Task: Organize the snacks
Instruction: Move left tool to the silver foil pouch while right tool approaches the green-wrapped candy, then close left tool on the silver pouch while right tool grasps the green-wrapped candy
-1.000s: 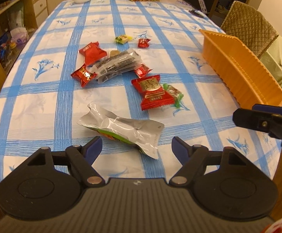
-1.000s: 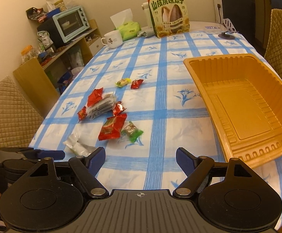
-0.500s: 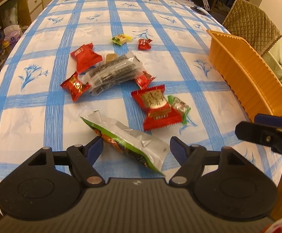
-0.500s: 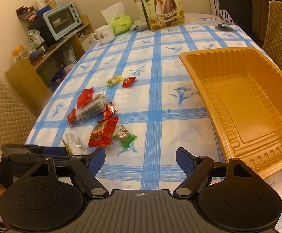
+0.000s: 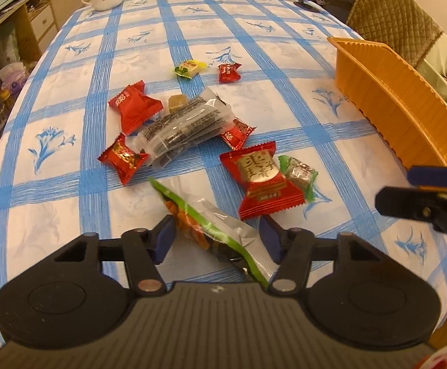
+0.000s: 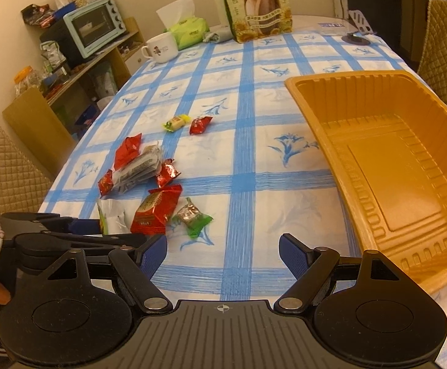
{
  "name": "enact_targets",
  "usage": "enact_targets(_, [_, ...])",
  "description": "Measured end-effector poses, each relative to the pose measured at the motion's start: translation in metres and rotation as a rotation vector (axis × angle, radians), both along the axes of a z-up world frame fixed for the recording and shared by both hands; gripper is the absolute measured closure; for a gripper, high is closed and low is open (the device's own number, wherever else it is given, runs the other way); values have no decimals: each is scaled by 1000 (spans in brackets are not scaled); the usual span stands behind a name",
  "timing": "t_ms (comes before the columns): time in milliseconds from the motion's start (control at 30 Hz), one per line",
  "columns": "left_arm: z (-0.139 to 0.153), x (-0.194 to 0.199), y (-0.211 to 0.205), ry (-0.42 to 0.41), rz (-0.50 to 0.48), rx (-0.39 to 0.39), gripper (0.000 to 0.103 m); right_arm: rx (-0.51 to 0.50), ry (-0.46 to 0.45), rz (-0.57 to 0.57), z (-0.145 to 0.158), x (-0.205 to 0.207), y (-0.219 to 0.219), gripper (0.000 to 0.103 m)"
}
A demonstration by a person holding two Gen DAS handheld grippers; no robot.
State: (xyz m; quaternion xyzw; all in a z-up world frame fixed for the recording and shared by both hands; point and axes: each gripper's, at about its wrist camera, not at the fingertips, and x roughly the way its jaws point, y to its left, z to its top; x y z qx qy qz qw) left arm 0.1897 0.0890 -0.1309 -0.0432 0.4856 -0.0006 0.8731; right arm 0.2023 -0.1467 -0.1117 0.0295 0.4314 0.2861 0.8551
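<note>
Several snacks lie on the blue-checked tablecloth [image 5: 69, 70]. A silver and green packet [image 5: 214, 230] lies between the fingers of my open left gripper [image 5: 217, 238]; whether the pads touch it I cannot tell. Beyond it lie a big red candy pack [image 5: 261, 181], a green-wrapped candy [image 5: 298, 173], a clear pack of dark sticks [image 5: 186, 126] and small red candies [image 5: 123, 160]. An empty orange tray [image 6: 392, 166] stands at the right. My right gripper [image 6: 223, 256] is open and empty above the table's near edge, between the snacks and the tray.
A white mug [image 6: 160, 49], a tissue pack [image 6: 186, 29] and a sunflower-seed bag [image 6: 258, 4] stand at the table's far end. A shelf with a toaster oven [image 6: 94, 29] is at the left. Quilted chairs [image 5: 392, 21] flank the table.
My left gripper has moved forward and down over the silver and green packet, which now lies between its fingers and has turned. The right gripper has shifted slightly forward.
</note>
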Motion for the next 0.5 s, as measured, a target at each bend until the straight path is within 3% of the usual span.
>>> enact_targets(133, [3,-4,16,1,-20,-11,49,-9,-9,45,-6,7,9,41])
enact_targets(500, [8,-14,56,0,-30,21,50,-110,-110,225,-26,23,52,57])
